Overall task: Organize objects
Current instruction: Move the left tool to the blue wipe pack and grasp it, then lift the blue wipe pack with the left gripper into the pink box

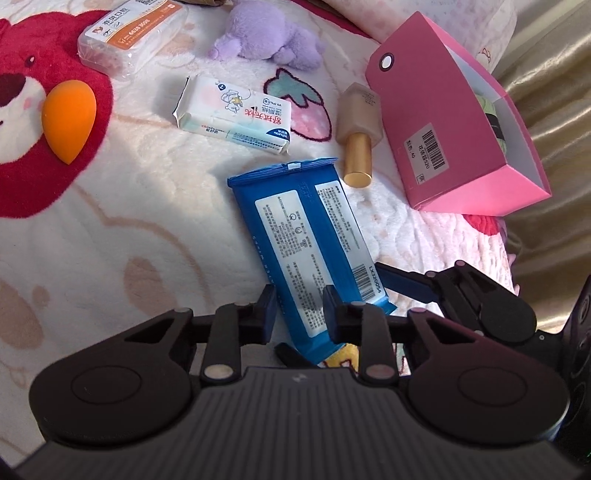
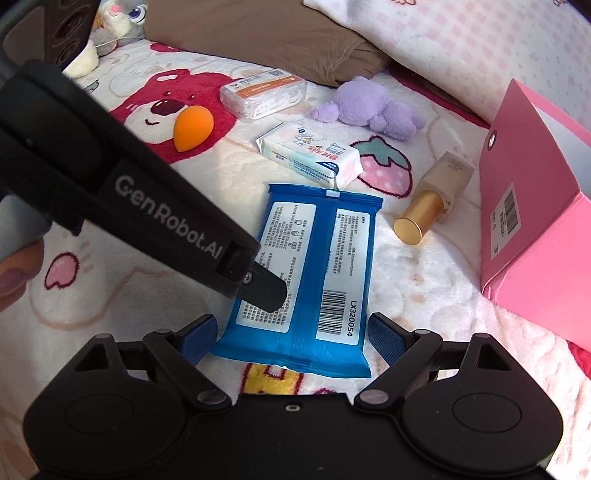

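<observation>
- My left gripper (image 1: 300, 310) is clamped on the near end of the blue wipes pack (image 1: 306, 236), pads pressing its two long edges — that pack lies on the fleece blanket (image 1: 110, 236), just beside the open front of the pink box (image 1: 454, 122).
- My right gripper (image 2: 291, 334) stands wide, one finger on each side of the same pack's near end, touching nothing that I can see; it holds nothing.
- I judge the tidying barely started: the pink box looks like the place things go, and only something pale green shows inside it.
- Left out on the blanket, all to the far side of the pink box's long wall: the gold-capped bottle (image 1: 360, 136) lies just beside the box, the white tissue pack (image 1: 236, 110) farther off, then the purple plush (image 1: 266, 33), the clear floss-pick case (image 1: 129, 37) and the orange sponge (image 1: 68, 118), which is well apart from the box.
- So one item is in hand, and by my reckoning five more wait their turn.
- Hard to tell — how full the pink box is: its inside shows only as a narrow strip in the left wrist view, and the right wrist view cuts the box off at the frame's edge.
- The body of my left gripper hides the near corner of the blue wipes pack in the right wrist view, so I cannot see from there how deep the grip sits.
- The small print on the packs is too fine to read.
</observation>
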A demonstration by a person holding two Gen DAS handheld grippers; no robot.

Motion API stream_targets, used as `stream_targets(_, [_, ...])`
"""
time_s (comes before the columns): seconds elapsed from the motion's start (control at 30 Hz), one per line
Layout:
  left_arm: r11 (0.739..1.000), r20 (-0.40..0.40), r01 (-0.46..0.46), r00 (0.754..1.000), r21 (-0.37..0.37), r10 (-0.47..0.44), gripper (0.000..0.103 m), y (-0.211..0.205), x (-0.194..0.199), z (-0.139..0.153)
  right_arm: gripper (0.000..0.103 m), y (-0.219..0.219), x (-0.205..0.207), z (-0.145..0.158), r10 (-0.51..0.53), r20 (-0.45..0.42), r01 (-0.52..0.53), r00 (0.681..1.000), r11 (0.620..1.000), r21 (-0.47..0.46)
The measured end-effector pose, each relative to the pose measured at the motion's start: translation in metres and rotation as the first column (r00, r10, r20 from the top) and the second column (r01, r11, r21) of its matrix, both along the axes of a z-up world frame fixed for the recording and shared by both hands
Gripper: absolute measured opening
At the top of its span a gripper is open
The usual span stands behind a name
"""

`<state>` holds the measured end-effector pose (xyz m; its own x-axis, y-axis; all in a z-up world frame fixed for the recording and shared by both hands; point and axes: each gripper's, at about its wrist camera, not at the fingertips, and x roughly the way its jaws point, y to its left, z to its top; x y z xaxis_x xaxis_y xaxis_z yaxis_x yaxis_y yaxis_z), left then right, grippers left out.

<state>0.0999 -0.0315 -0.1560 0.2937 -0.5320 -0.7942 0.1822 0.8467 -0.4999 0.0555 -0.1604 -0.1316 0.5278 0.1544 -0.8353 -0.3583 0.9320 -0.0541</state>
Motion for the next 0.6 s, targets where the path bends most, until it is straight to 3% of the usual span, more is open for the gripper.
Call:
stream_targets(0.1, [1.0,-0.004,-0.021,1.0,-0.006,0.021,0.025,-0.002,0.0,-0.002,0.08,-0.004,0.002,0.0,-0.03,-0.012,0.03,0.999,1.0,0.01])
stream_targets(0.27, [0.999,-0.002,-0.035,0.999,-0.006,0.035,0.026,-0.004,0.001,-0.006,0.079,0.007,-0.001,0.0,0.011,0.02,-0.009,1.0,0.997,-0.081])
stream_targets(0.6, [1.0,0.024,-0.002,1.0,0.003,0.002,0.025,-0.009,-0.004,0.003,0.07,-0.003,-0.001,0.007,-0.007,0.001,0.007,1.0,1.0,-0.005])
